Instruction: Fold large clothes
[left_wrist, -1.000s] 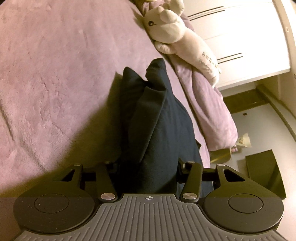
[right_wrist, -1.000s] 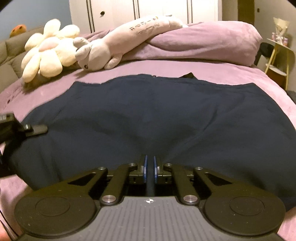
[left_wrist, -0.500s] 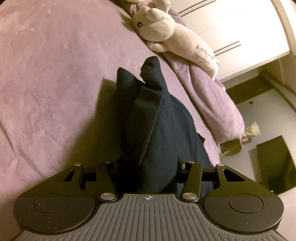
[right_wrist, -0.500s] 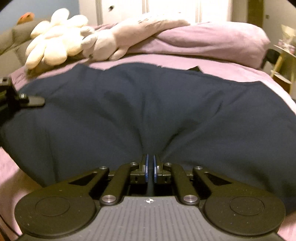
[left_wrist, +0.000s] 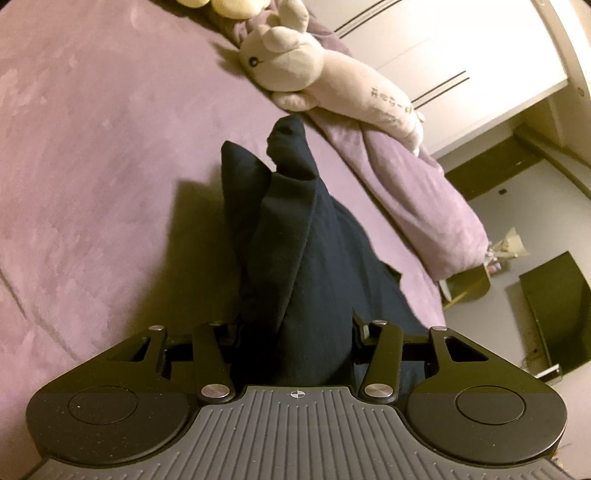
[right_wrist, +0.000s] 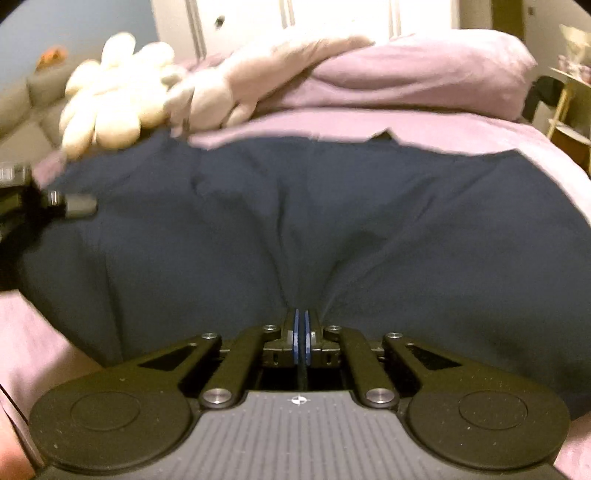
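Note:
A large dark navy garment (right_wrist: 295, 221) lies spread across a purple bed (left_wrist: 92, 166). My right gripper (right_wrist: 301, 328) is shut on its near edge, the blue pads pinching the cloth. In the left wrist view the garment (left_wrist: 295, 258) rises as a bunched fold between the arms of my left gripper (left_wrist: 295, 328); the cloth hides the fingertips, and the arms stand wide apart. The left gripper's body shows at the left edge of the right wrist view (right_wrist: 55, 201), at the garment's left end.
A long pale plush animal (left_wrist: 325, 77) and a cream flower-shaped plush (right_wrist: 110, 99) lie at the bed's far side beside a rolled purple duvet (right_wrist: 424, 77). White wardrobe doors (left_wrist: 461, 48) stand behind. A small side table (right_wrist: 569, 122) is at the right.
Both grippers have lifted the garment's near edge and carried it toward the plush toys. The cloth now bulges higher and the right wrist view is motion-blurred.

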